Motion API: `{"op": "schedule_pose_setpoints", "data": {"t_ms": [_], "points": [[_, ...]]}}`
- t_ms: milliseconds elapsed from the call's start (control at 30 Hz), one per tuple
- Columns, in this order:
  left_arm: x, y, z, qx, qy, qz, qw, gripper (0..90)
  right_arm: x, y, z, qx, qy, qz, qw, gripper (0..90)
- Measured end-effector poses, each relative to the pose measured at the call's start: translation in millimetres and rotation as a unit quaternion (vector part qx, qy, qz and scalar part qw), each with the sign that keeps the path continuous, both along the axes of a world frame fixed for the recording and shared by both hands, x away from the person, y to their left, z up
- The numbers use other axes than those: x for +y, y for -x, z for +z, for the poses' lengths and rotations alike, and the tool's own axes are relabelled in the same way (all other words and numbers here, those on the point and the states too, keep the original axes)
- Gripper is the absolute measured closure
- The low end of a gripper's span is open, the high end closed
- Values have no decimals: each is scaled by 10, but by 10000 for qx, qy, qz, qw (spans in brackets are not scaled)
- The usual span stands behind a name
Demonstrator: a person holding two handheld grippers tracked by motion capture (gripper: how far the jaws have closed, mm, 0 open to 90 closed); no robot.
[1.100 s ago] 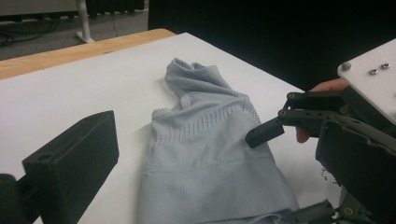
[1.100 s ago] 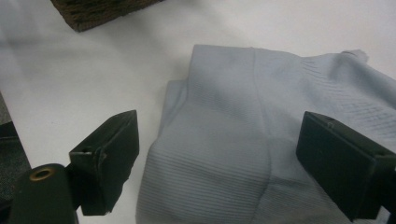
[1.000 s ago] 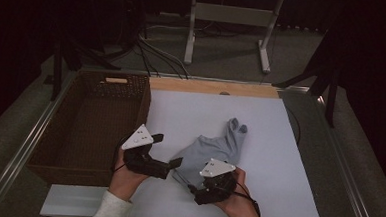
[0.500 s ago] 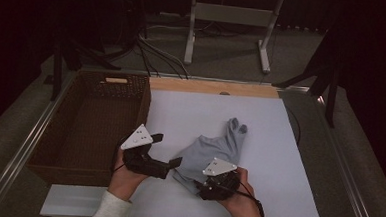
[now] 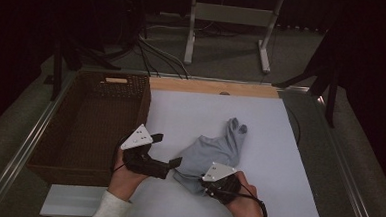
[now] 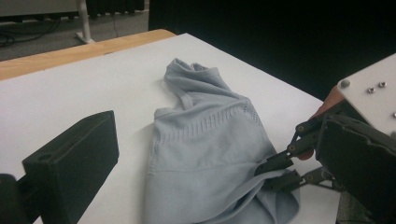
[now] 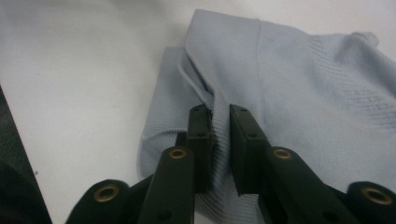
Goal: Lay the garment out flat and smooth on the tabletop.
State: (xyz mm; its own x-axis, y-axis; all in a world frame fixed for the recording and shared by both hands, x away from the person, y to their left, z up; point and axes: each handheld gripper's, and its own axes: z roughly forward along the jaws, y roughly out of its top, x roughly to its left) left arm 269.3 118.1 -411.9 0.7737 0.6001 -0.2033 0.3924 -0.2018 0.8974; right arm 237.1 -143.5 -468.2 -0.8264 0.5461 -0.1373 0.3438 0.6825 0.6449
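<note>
The cloth [image 5: 218, 149] lies crumpled on the white bench [image 5: 265, 122], toward its near edge and a little right of the middle, with one narrow end reaching away from the person. It is pale blue-grey knit, soft and ribbed in bands, with a folded hem along its near side. The right gripper [image 7: 219, 126] has just been closing its jaws, and they now pinch a raised fold of the cloth at its near corner; the right gripper view shows fabric squeezed in the narrow gap. In the left gripper view that near corner is partly hidden behind the right gripper's linkage.

The left gripper [image 5: 170, 163] rests just left of the cloth, pointing at it, not touching. Its jaws stand spread: one black block [image 6: 70, 168] shows low at the left of its own view, the other is cut off.

The bench has open white surface beyond and to the right of the cloth, up to a strip of bare wood [image 5: 212, 87] along the far edge. A brown wicker basket [image 5: 53, 151] sits against the bench's left side, its rim close to the left hand [image 5: 125, 177]. Past the bench the room is dark, with cables and a pale stand [image 5: 230, 20] on the floor hard to make out.
</note>
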Motion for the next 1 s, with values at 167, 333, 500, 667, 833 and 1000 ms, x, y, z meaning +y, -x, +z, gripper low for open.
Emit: {"op": "schedule_pose_setpoints", "data": {"t_ms": [167, 333, 500, 667, 833, 1000], "points": [[10, 2, 6, 0, 7, 8, 10000, 3, -98, -8, 11, 63, -48, -31, 10000, 812], [14, 3, 11, -19, 10, 5, 10000, 3, -190, -27, 10, 88, -46, -107, 9999, 814], [11, 2, 6, 3, 11, 4, 10000, 3, -302, -58, 16, 134, -60, -249, 9996, 814], [10, 2, 6, 4, 10, 6, 10000, 3, -412, -95, 12, 164, -66, -407, 9990, 814], [-7, 6, 1, 5, -11, -21, 10000, 3, -528, -140, 8, 165, -62, -583, 9981, 813], [-16, 8, 0, 3, -13, -27, 10000, 3, -631, -177, 8, 196, -78, -778, 9967, 812]]}}
